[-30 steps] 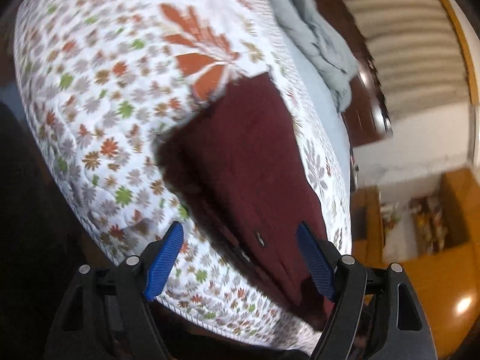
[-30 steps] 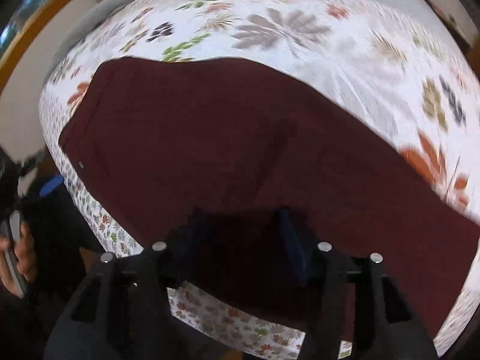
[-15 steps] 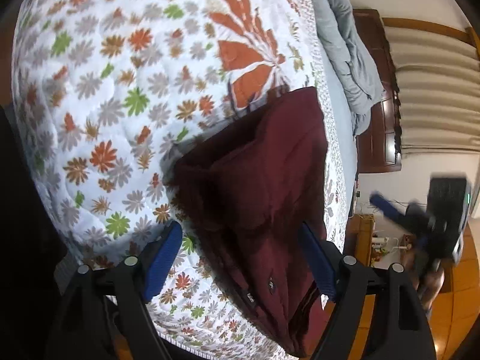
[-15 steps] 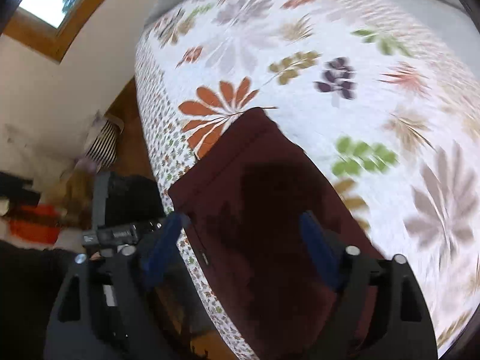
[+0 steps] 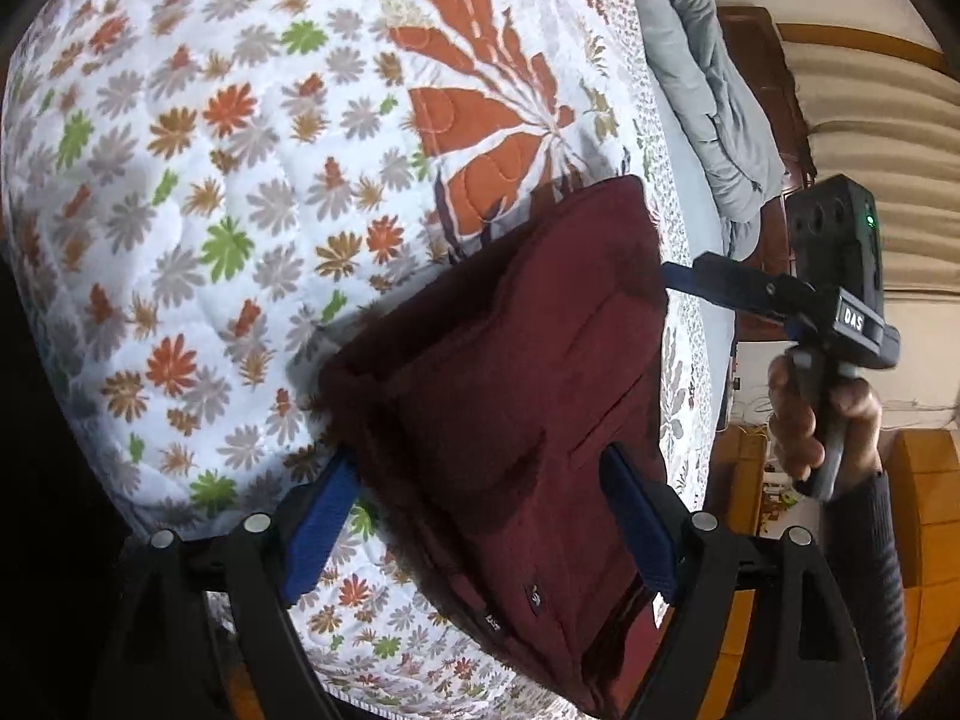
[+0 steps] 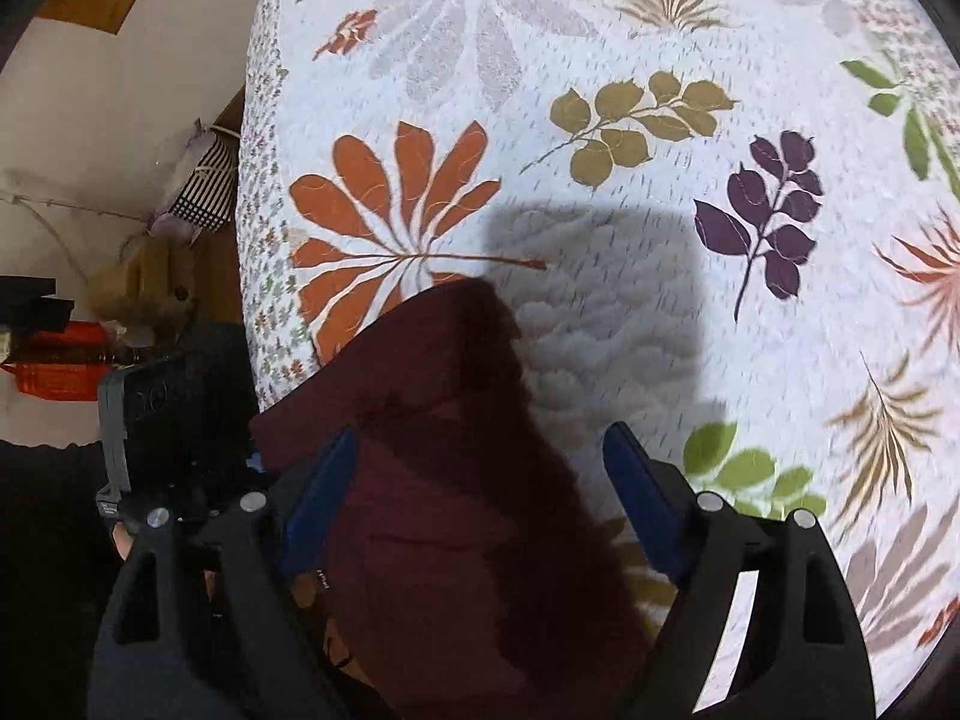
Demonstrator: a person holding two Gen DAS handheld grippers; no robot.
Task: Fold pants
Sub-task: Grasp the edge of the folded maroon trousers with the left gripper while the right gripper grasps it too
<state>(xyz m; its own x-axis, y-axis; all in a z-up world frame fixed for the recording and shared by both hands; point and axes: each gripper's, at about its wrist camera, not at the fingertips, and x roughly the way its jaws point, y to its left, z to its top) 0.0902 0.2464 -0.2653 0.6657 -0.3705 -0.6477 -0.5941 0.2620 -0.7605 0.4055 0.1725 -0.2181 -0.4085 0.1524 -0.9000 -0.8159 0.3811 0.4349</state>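
The dark maroon pants [image 5: 504,396] lie folded in a compact stack at the edge of the floral quilt [image 5: 198,192]. My left gripper [image 5: 480,531] is open, its blue pads either side of the stack's near end, holding nothing. My right gripper [image 6: 480,504] is open too, hovering over the same pants [image 6: 444,480]. It also shows in the left wrist view [image 5: 834,312], held in a hand at the stack's right side, with one blue finger [image 5: 681,282] near the far corner.
A grey blanket [image 5: 702,96] is bunched at the far side of the bed by a dark wooden headboard [image 5: 762,90]. Wooden furniture [image 5: 924,504] stands right of the bed. A plush toy [image 6: 150,294] and a red object [image 6: 54,372] sit beside the bed.
The pants went from a long flat spread to a short folded stack. My right gripper swung across the bed and opened. My left gripper moved closer over the stack.
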